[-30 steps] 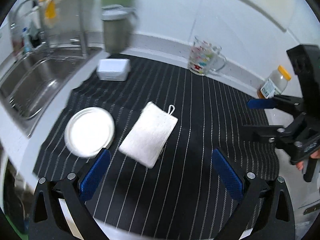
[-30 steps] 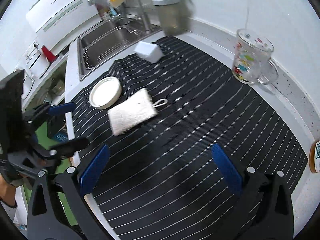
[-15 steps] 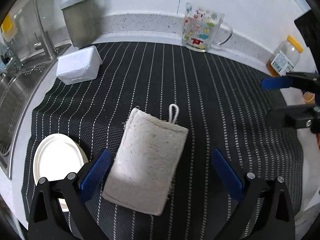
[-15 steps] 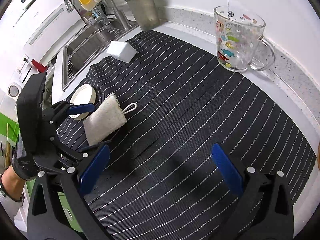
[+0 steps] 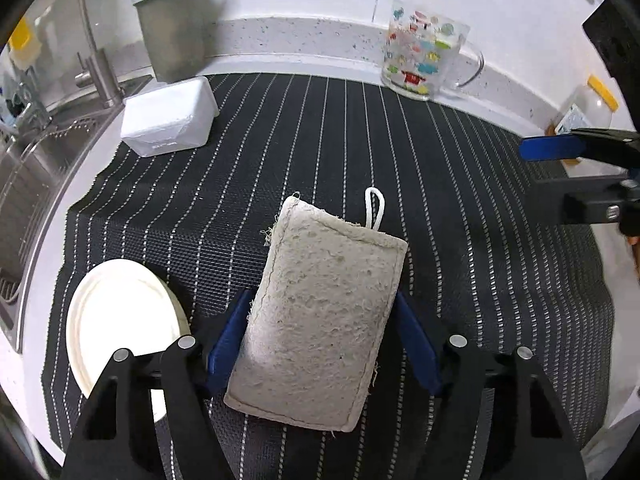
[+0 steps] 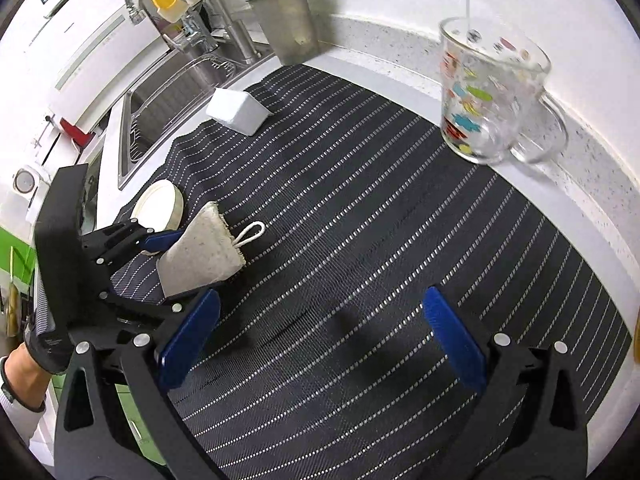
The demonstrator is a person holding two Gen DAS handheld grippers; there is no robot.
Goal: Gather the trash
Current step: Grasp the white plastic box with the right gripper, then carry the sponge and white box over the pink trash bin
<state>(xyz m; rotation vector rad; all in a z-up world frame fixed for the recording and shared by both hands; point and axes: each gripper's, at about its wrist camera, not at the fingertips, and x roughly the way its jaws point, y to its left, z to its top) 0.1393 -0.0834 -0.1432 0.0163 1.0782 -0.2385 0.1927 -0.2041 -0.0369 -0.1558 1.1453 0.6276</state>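
Beige sponge (image 5: pixel 320 312) with a white loop lies on the striped mat (image 5: pixel 460 200), pinched between the left hand-held gripper (image 5: pixel 324 340) pads, beside a white lid (image 5: pixel 116 320). Right hand-held gripper (image 6: pixel 320 336) hovers wide open, holding nothing.

No text could be read anywhere. The jar (image 5: pixel 587 112) ahead of the left gripper bore a label. Its print seemed too blurred to read.
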